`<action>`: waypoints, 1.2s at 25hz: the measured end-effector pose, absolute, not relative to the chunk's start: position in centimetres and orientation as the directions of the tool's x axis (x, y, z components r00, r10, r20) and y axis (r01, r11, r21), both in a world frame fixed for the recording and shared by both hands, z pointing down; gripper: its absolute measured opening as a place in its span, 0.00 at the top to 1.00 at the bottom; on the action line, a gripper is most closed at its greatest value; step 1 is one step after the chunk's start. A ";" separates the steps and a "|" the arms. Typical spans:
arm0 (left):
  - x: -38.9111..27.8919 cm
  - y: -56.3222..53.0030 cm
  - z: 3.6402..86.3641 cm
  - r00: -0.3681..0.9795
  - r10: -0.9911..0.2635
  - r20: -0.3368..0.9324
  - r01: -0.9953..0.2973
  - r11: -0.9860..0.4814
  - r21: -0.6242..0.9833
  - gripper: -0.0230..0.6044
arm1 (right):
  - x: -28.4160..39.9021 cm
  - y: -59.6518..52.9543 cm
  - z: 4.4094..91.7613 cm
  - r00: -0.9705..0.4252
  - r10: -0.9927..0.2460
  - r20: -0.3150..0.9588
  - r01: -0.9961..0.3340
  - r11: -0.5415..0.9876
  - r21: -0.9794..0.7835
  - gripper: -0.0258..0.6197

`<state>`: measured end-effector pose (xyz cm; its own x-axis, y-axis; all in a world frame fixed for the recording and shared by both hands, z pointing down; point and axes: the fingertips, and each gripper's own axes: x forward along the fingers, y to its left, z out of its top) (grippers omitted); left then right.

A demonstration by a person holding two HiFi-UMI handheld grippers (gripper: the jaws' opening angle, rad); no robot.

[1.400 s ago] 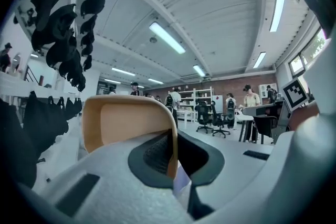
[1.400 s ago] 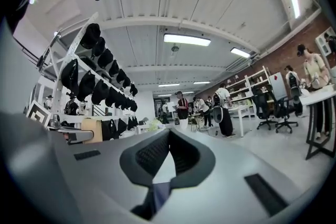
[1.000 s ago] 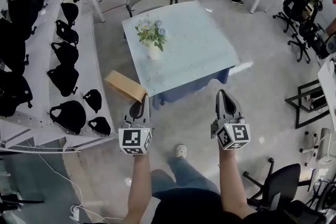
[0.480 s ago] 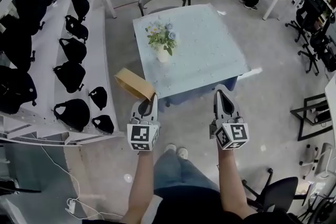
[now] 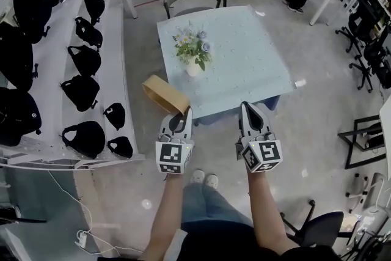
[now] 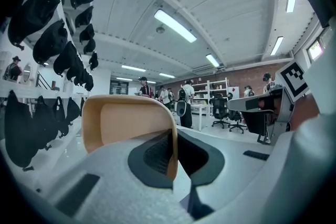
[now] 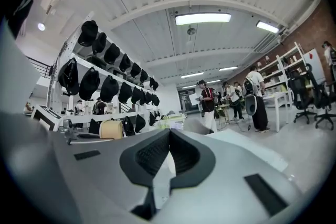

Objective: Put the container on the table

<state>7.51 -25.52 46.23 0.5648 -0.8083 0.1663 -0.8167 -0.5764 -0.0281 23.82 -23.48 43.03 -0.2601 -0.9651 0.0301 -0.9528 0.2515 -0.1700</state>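
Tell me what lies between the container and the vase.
Nothing stands there: only a bare strip of table separates container and vase, as the head view shows.

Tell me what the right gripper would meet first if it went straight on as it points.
Probably the near edge of the table; the right gripper points at it, jaws together. Its height against the tabletop is unclear.

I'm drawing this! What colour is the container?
The container is tan, clearest in the left gripper view.
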 end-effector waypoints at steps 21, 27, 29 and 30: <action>14.2 -33.0 64.3 0.653 -0.508 0.562 -0.640 -0.766 0.052 0.95 | 18.8 -34.0 57.1 -0.443 -0.855 0.271 -0.895 0.402 -0.194 0.96; 15.3 -33.6 68.2 0.639 -0.361 0.679 -0.551 -0.831 0.077 0.95 | 19.0 -36.0 59.7 -0.447 -0.837 0.314 -0.893 0.402 -0.200 0.96; 15.5 -33.6 69.4 0.631 -0.297 0.716 -0.513 -0.853 0.099 0.95 | 19.1 -36.6 60.3 -0.446 -0.833 0.326 -0.894 0.401 -0.200 0.96; 15.5 -33.6 70.0 0.625 -0.264 0.735 -0.490 -0.865 0.106 0.95 | 19.2 -36.8 60.6 -0.446 -0.832 0.330 -0.894 0.400 -0.200 0.96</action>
<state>15.51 -33.61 70.03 0.6246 -0.2640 0.7350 -0.4902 -0.8651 0.1058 19.22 -36.81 60.59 -0.4461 -0.8319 0.3301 -0.8943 0.4003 -0.1998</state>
